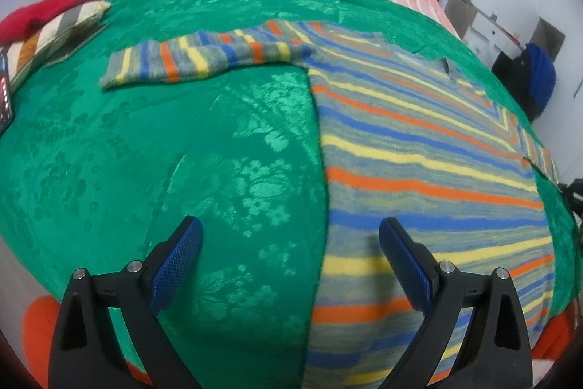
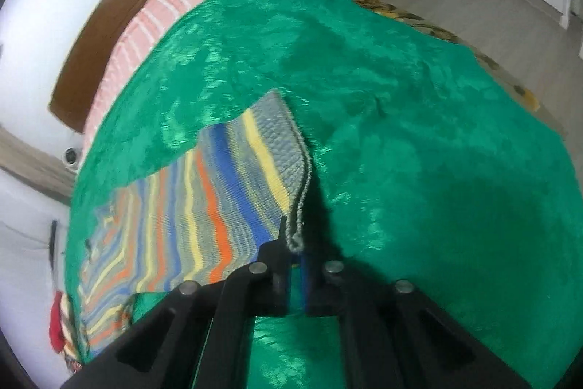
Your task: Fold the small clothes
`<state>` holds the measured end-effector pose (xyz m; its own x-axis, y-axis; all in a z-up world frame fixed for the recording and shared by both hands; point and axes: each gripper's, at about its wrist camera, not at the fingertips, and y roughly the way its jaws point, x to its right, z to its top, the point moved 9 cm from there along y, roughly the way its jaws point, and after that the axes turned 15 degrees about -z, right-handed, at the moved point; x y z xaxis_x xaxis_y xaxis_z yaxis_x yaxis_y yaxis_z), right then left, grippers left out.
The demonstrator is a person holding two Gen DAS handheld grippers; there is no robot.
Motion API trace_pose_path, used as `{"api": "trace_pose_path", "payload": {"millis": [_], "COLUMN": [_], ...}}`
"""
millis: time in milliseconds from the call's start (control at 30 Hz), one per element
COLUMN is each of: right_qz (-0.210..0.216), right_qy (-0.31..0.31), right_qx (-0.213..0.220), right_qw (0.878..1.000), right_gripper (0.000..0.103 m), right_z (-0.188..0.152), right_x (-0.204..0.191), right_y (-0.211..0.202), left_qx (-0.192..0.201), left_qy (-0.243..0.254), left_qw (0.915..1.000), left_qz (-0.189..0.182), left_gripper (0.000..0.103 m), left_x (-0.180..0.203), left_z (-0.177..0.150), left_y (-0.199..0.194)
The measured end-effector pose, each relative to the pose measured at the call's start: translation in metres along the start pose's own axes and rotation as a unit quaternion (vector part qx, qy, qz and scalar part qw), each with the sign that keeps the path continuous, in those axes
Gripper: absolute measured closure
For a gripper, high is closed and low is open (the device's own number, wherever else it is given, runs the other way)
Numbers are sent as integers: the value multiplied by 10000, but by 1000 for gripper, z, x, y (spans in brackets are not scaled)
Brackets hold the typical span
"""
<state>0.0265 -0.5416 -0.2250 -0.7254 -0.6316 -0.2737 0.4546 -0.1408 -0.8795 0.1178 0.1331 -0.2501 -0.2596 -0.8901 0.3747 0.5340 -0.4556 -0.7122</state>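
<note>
While spread flat, striped sweater point(image 1: 419, 148) lengthwise away.

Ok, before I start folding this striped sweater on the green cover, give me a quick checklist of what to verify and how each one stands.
1. Right gripper shut on the striped sweater cuff edge: ok.
2. Left gripper open, poised over the sweater's hem side: ok.
3. Left gripper holding any fabric: not ok, nothing between its fingers.
4. Sweater body lying flat on the green cover: ok.
5. Far sleeve spread out flat: ok.
6. Right grip catching only the sweater, not the cover beneath: cannot tell.
</note>
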Motion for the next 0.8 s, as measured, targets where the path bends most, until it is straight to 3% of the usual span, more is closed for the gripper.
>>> {"api": "trace_pose_path", "payload": {"millis": [33,133,200,300,400,567,667,800], "right_qz": [34,63,31,-462,-815,-612,-412,-495], "right_qy": [-28,15,-21,-271,-697,-1535,-1886,-2039], "right_qx": [59,144,302,755,1267,1788,1837,1688], "right_qw": [10000,9999,9995,9957,9861,9699,9638,9631], "right_gripper": [98,79,61,45,45,33,28,28], "right_z": [-2,-3,-6,-14,-33,-73,-95,-118], "right_x": [-1,2,3,7,0,-55,-93,-117], "right_y": [-5,-16,-30,-59,-93,-121,-112,-80], "left_qx": [-8,11,72,187,315,253,168,455], "left_qy": [-28,1,39,-39,-93,96,169,252], "left_qw": [10000,10000,9999,9996,9989,9986,9986,9978], "left_qz": [-3,35,71,193,327,452,466,402], "left_gripper": [5,5,5,5,4,4,3,1], "left_x": [-2,-5,-7,-17,-26,-30,-35,-38], "left_z": [-1,1,5,14,28,51,53,48], "left_y": [1,0,-4,-7,-5,18,36,37]}}
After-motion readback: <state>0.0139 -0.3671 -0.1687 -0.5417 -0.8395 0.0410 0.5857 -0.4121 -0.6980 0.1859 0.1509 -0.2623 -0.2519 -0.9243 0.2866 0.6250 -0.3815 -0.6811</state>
